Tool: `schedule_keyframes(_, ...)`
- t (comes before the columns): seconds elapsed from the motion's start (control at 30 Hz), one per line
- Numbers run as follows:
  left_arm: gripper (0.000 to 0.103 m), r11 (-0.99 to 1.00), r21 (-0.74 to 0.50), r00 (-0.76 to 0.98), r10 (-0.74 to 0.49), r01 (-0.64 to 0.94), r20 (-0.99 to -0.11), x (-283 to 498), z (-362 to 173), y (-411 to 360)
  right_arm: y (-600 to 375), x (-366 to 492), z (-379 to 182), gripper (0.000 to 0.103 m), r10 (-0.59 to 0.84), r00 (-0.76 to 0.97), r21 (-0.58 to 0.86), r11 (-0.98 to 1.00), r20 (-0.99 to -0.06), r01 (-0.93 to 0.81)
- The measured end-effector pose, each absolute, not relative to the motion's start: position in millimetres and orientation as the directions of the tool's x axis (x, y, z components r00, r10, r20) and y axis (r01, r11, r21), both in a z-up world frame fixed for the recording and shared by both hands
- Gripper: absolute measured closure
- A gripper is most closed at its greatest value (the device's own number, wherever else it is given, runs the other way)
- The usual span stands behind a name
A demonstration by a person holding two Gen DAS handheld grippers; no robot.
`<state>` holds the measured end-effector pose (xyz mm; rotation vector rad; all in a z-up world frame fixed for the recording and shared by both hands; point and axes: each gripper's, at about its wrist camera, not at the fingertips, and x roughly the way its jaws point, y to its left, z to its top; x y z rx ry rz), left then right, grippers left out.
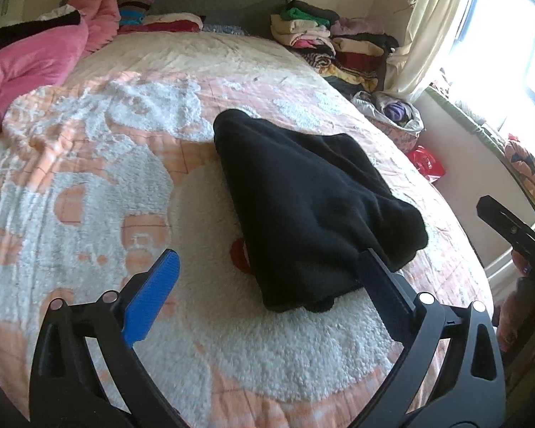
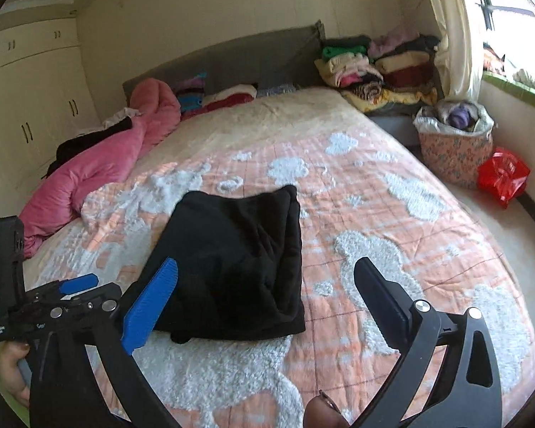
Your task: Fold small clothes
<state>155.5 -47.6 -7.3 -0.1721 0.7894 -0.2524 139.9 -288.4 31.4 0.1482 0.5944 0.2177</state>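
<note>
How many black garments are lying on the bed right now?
2: a folded black garment mid-bed by both open claws, and a black one on the pink duvet. The stacks may hide others.

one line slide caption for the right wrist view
Right gripper open above a folded black garment on the patterned bed.

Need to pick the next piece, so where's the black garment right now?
The folded black garment lies on the peach-and-white bedspread, mid-bed in both wrist views, just ahead of the open left gripper and right gripper, neither touching it.
</note>
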Motion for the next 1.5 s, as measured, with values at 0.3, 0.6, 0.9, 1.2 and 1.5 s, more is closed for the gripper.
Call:
schedule_keyframes(0.3, 0.009, 0.961, -0.221, 0.717, -0.270, 0.164, -0.643, 120, 11, -40, -281, 94, 53, 0.004, 0.204, 0.849, 0.114, 0.979, -0.488, -0.169)
schedule_keyframes(0.6, 0.009, 0.970, -0.177, 0.747, -0.241, 0.166, -0.620, 81, 21, -36, -278, 51, 62, 0.004, 0.157, 0.889, 0.016, 0.986, -0.429, -0.167)
schedule_keyframes(0.9, 0.009, 0.977, -0.130, 0.773, -0.214, 0.170, -0.597, 51, 23, -35, -266, 13, 61, 0.004, 0.158, 0.901, -0.006, 0.985, -0.404, -0.175)
schedule_keyframes(1.2, 0.009, 0.981, -0.111, 0.773, -0.192, 0.157, -0.605, 29, 7, -29, -257, -2, 37, 0.004, 0.136, 0.894, 0.008, 0.989, -0.428, -0.146)
schedule_keyframes(1.5, 0.009, 0.984, -0.101, 0.770, -0.180, 0.150, -0.612, 14, -11, -20, -246, -9, 7, 0.004, 0.120, 0.871, -0.017, 0.989, -0.476, -0.146)
